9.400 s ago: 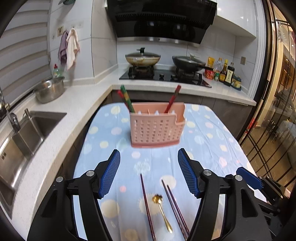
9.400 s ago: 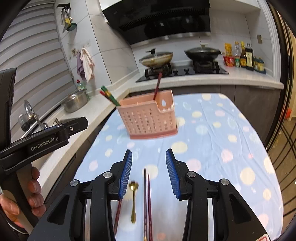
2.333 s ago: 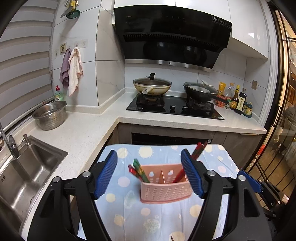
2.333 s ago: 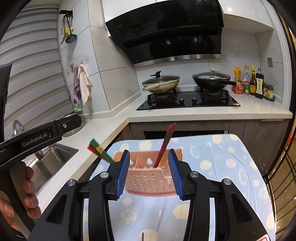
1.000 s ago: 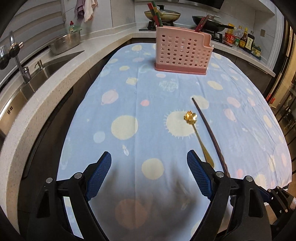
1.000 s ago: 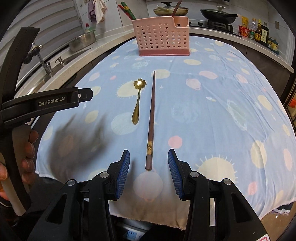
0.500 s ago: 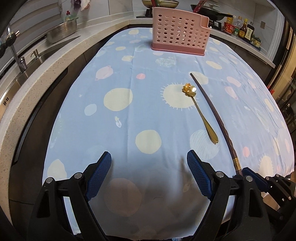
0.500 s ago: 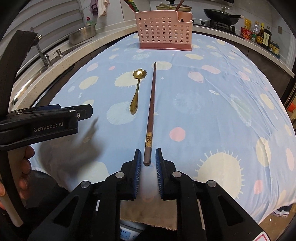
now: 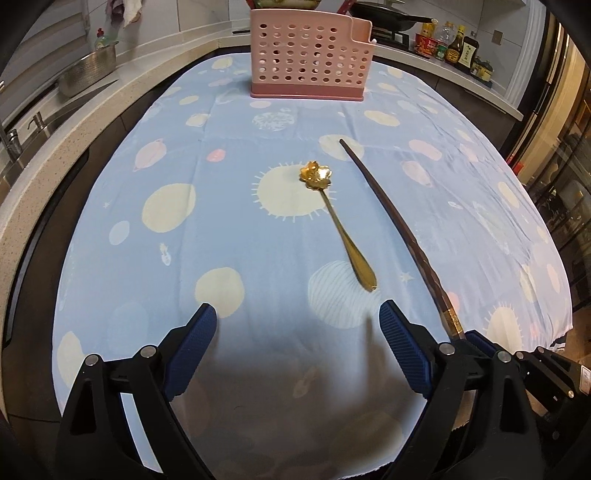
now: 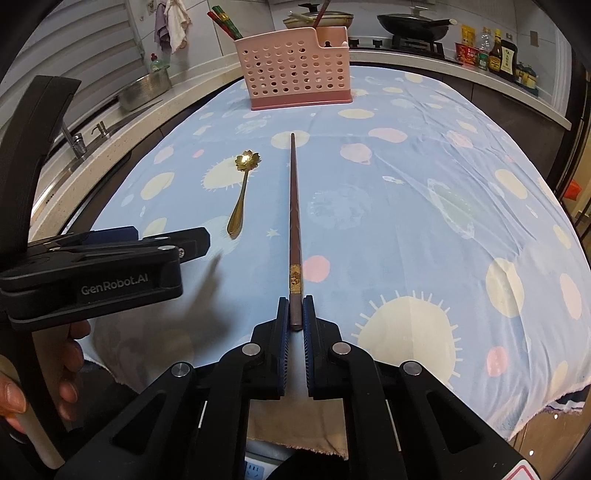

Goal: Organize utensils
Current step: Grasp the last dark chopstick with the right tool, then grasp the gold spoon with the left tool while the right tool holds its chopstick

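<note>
Dark brown, the chopstick [image 10: 294, 206] lies lengthwise on the cloth [image 10: 424, 206], tip toward the far end of the table. Its thick near end, just past a gold band, sits between the pads of the right gripper [image 10: 296, 308], which is pinching it. A second ago those jaws stood apart on either side of that end; they have since come together on it. That looks like the grasp made, so lifting the chopstick and carrying it to the basket [image 10: 295, 74] is likely next.

Just left of the chopstick lies a gold spoon [image 10: 242, 192] with a flower-shaped bowl, not touching it.

The left gripper [image 9: 297, 345] hovers low over the near part of the cloth with nothing between its blue pads; its jaws are spread wide and opening further. The spoon's handle end lies just ahead of it, so it may be lining up for the spoon.

The pink basket stands upright at the far end of the table, well apart from both utensils. It holds other chopsticks [image 10: 223, 20], red and green ones at its left and a reddish one at its right.

In the left view the basket's top is cut off. How many chopsticks stand in the basket is hard to tell. The chopstick's near end is partly hidden by the pads, so whether it has left the cloth cannot be told. Fingers [image 10: 70, 365] show at the right view's left edge, holding the left gripper's handle.
</note>
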### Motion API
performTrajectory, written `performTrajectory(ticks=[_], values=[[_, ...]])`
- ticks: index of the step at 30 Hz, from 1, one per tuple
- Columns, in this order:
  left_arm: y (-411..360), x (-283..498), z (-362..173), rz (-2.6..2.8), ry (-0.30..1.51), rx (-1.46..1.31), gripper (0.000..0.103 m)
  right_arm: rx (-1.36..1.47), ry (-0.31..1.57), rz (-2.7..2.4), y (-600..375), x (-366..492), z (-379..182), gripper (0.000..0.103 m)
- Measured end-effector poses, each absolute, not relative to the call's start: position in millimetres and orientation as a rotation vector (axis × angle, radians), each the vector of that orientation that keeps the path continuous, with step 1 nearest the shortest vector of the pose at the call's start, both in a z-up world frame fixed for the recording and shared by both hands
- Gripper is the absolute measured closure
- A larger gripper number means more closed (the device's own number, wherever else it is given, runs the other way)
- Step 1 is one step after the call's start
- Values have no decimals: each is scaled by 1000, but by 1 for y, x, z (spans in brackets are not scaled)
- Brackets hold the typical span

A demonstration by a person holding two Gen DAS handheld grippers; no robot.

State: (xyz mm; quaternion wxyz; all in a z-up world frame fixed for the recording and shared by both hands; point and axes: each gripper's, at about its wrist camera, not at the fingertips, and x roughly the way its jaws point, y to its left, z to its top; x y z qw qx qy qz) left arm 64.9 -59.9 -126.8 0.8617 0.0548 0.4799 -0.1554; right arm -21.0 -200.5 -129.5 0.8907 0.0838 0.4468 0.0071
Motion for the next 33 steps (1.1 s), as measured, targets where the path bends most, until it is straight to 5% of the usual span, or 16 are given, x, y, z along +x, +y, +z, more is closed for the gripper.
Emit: performTrajectory(ticks=[5,13,21,33], values=[[-78,74,-132,-347,1003,133,19,192,925,4,-206,-22,-130,96],[-86,81,-139,-345,998,151,37,217,931,2,-210,-23,-133,96],[-79,80,-135,-395,1001,122,92,219,932,3,-209,-22,-133,96],[-64,65,-112,-418,980,68,93,231,894,8,-208,-27,-116,96]])
